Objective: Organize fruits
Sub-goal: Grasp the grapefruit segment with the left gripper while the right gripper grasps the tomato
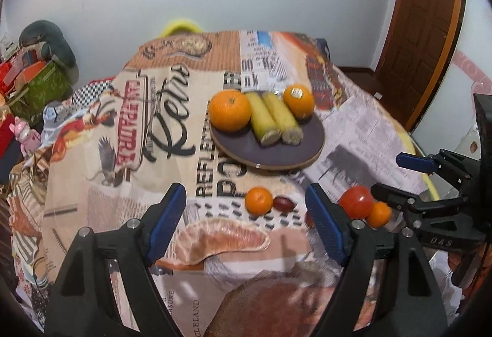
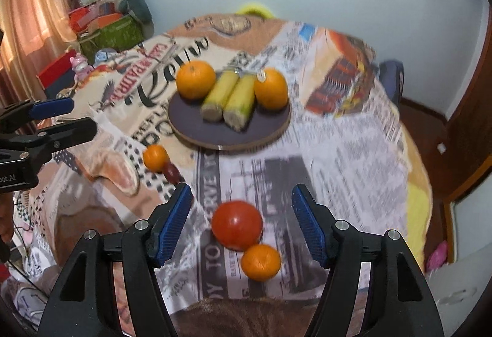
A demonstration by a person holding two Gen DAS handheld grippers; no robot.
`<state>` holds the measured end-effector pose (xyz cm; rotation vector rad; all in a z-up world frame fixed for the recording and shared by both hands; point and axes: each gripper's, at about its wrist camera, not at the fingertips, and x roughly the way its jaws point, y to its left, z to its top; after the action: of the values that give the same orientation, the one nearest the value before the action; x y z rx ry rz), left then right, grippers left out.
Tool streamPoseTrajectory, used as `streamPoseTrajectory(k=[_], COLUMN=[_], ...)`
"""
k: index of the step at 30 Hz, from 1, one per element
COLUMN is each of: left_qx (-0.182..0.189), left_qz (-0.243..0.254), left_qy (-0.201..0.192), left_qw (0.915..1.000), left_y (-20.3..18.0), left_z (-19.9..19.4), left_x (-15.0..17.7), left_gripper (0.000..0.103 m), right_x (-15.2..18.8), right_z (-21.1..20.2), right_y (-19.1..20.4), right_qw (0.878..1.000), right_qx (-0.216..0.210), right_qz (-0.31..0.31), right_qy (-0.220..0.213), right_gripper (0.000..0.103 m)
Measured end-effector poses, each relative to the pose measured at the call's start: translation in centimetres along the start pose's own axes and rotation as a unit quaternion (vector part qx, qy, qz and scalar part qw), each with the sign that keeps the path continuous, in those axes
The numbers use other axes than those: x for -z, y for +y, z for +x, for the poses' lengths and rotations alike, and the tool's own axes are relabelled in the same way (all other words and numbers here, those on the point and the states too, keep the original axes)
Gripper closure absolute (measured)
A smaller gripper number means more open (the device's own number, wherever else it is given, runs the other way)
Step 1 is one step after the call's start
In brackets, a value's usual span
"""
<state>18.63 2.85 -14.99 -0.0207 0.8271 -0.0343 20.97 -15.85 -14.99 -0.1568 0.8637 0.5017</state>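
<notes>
A round dark plate (image 1: 246, 149) (image 2: 196, 125) holds two oranges (image 1: 230, 110) (image 2: 195, 79) and two yellow corn cobs (image 1: 266, 119) (image 2: 229, 99). On the tablecloth lie a small tangerine (image 1: 259, 200) (image 2: 155, 157) touching a dark red date (image 1: 283, 203) (image 2: 172, 172), and a red tomato (image 2: 236, 225) (image 1: 356, 201) touching another tangerine (image 2: 260, 261) (image 1: 378, 214). My left gripper (image 1: 246, 220) is open and empty, just short of the first tangerine. My right gripper (image 2: 241, 221) is open with the tomato between its pads, apart from both.
The round table is covered with a printed cloth (image 1: 129, 134) that drapes over its edges. Boxes and a grey cushion (image 1: 46, 45) stand at the far left. A wooden door (image 1: 424, 29) is at the right. A yellow chair back (image 2: 253, 9) shows behind the table.
</notes>
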Motion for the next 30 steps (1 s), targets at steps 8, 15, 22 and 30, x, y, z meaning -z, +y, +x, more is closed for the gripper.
streamPoseTrajectory(k=[8, 15, 22, 30], left_qx=[-0.017, -0.021, -0.028, -0.032], left_qz=[0.000, 0.012, 0.023, 0.017], left_qy=[0.065, 0.100, 0.098, 0.092], left_qw=[0.9977, 0.9947, 0.9946, 0.9951], left_y=[3.1, 4.1, 3.8, 3.0], left_z=[3.9, 6.0, 7.2, 8.7], left_x=[3.5, 5.3, 5.1, 4.0], left_gripper=[0.023, 0.023, 0.010, 0.010], right_x=[1.5, 2.4, 2.6, 2.5], right_z=[2.2, 3.6, 4.3, 4.6], right_y=[-0.2, 0.2, 0.1, -0.6], right_qw=[0.999, 0.998, 0.997, 0.997], right_qx=[-0.018, -0.028, -0.034, -0.034], right_qz=[0.014, 0.004, 0.004, 0.013], right_qy=[0.034, 0.060, 0.070, 0.063], right_gripper=[0.039, 0.039, 0.042, 0.056])
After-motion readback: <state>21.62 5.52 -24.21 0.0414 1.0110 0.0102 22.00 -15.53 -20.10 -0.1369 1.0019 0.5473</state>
